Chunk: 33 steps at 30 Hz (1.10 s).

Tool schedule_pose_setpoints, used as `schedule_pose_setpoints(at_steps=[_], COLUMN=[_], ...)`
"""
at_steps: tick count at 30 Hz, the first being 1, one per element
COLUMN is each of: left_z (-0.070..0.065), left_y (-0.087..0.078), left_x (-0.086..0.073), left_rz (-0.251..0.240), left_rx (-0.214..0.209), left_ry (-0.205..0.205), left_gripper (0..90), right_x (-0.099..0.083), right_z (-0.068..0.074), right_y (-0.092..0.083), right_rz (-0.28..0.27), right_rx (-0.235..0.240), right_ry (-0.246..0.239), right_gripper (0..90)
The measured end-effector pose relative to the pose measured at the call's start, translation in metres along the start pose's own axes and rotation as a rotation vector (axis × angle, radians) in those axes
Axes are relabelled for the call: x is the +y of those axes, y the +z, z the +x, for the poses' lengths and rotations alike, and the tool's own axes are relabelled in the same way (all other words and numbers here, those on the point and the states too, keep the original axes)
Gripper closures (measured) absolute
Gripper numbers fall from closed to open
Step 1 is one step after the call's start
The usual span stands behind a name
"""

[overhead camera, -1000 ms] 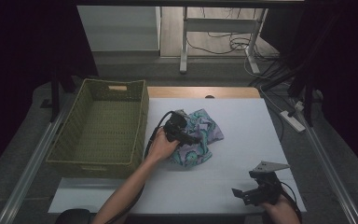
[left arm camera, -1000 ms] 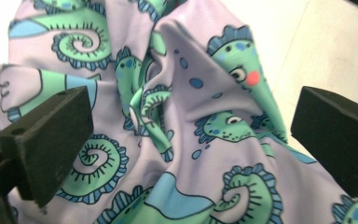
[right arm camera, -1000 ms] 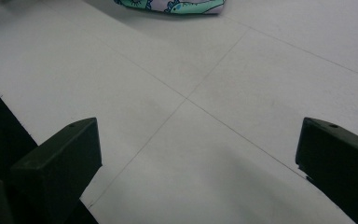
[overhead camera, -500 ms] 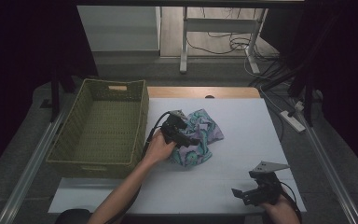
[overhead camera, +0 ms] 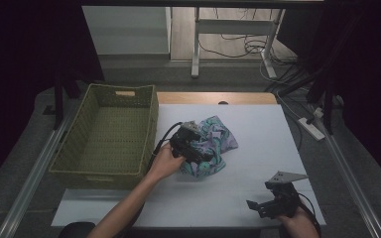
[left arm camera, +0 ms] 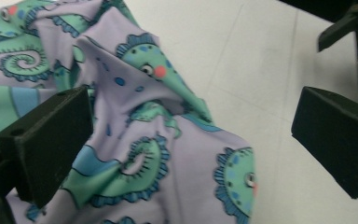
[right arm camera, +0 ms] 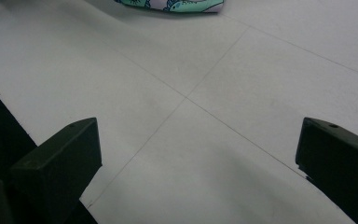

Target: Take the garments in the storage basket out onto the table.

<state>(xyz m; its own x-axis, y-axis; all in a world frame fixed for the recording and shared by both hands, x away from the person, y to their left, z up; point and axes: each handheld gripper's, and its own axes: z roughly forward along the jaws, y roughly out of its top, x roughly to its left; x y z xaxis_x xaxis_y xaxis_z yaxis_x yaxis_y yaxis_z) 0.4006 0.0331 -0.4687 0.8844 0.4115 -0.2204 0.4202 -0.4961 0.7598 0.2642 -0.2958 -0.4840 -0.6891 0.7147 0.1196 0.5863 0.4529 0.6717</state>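
A crumpled lilac cloth (overhead camera: 221,139) printed with green and blue sea creatures lies mid-table. My left gripper (overhead camera: 201,152) hovers right over its near left part, held by a hand coming from the bottom. In the left gripper view the cloth (left arm camera: 154,140) spreads beneath the left gripper (left arm camera: 193,121), whose jaws stand wide open with nothing pinched. My right gripper (overhead camera: 260,207) rests low at the table's near right corner. It is open (right arm camera: 196,144) over bare white tabletop, and the cloth's edge (right arm camera: 177,4) shows far ahead.
A green woven basket (overhead camera: 151,124), with nothing in it, stands at the table's left, close beside the left hand. The white table (overhead camera: 268,134) has free room right of the cloth. Cables and a power strip (overhead camera: 311,128) lie off the far right edge.
The left gripper has shifted slightly toward the near side over the cloth, staying open. The right gripper has not moved.
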Motion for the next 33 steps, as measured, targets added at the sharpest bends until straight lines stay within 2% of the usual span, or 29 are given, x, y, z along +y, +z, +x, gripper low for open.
schedule_pose_setpoints(at_steps=[3, 6, 13, 20, 27, 33], left_z=[-0.002, -0.003, -0.008, -0.012, -0.017, -0.027], left_y=[-0.002, -0.004, -0.008, -0.010, -0.013, -0.018], left_x=[-0.005, -0.009, -0.019, -0.025, -0.032, -0.035], left_rz=[-0.016, -0.010, -0.030, -0.033, -0.022, -0.006], left_rx=[-0.006, -0.007, -0.031, -0.029, -0.042, -0.032], left_ry=[-0.009, -0.015, -0.054, -0.070, -0.074, -0.041], left_gripper=[0.0, 0.0, 0.0, 0.0, 0.0, 0.0], right_x=[0.000, 0.000, 0.000, 0.000, 0.000, -0.001], right_z=[0.000, 0.000, 0.001, 0.002, 0.003, 0.003], right_y=[0.000, 0.000, -0.001, -0.001, -0.001, -0.002], right_rz=[0.001, 0.000, -0.004, -0.008, -0.009, -0.015], right_rx=[-0.001, -0.002, -0.002, -0.006, -0.006, -0.005], right_ry=[-0.001, -0.001, -0.009, -0.018, -0.024, -0.026], right_gripper=[0.6, 0.6, 0.6, 0.6, 0.6, 0.6])
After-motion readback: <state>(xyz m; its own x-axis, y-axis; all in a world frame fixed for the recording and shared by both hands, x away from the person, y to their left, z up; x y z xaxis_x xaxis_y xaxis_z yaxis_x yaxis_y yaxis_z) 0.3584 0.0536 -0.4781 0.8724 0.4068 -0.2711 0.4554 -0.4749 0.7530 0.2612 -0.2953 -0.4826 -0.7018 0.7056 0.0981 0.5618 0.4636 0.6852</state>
